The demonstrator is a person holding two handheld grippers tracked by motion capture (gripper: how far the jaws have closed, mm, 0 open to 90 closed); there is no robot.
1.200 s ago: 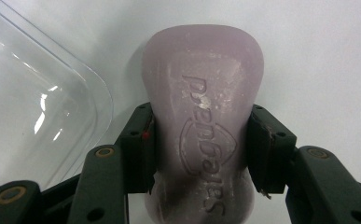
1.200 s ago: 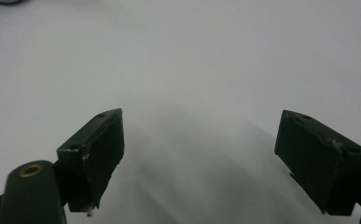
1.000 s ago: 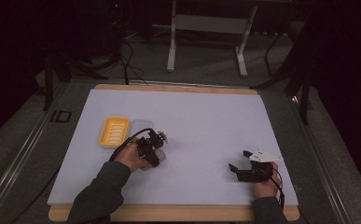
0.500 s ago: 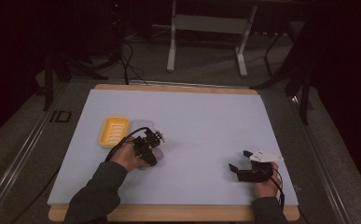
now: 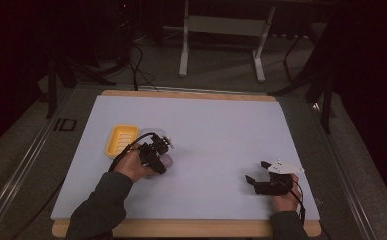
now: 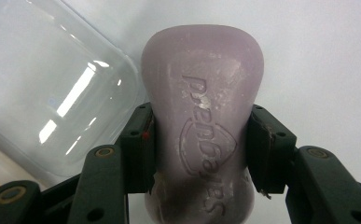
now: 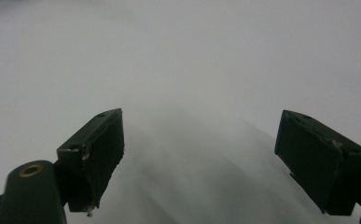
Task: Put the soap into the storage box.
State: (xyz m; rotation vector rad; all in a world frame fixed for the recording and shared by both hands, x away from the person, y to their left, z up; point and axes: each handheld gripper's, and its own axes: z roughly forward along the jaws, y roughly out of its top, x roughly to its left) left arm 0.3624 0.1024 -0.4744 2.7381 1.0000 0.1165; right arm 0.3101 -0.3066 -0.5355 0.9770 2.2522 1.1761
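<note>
A pale purple bar of soap [image 6: 201, 126] with embossed lettering sits between the two black jaws of my left gripper [image 6: 200, 154], which is shut on it across its narrow waist. In the high view that left gripper [image 5: 157, 152] hangs just right of a yellow soap dish [image 5: 120, 139]. A clear plastic lid [image 6: 47, 88] lies on the white table surface beside the soap. My right gripper [image 5: 257, 172] rests near the table's front right, and its jaws [image 7: 201, 163] stand wide open with nothing between them.
The white mat [image 5: 221, 130] covers a wooden table top [image 5: 181, 229]. Beyond the far edge stand a metal frame's legs [image 5: 221, 45] and loose cables on the dark floor. A metal rail [image 5: 26, 165] runs along the left side.
My left hand with the soap has shifted slightly up and left, toward the yellow dish. The right gripper has stayed where it was.
</note>
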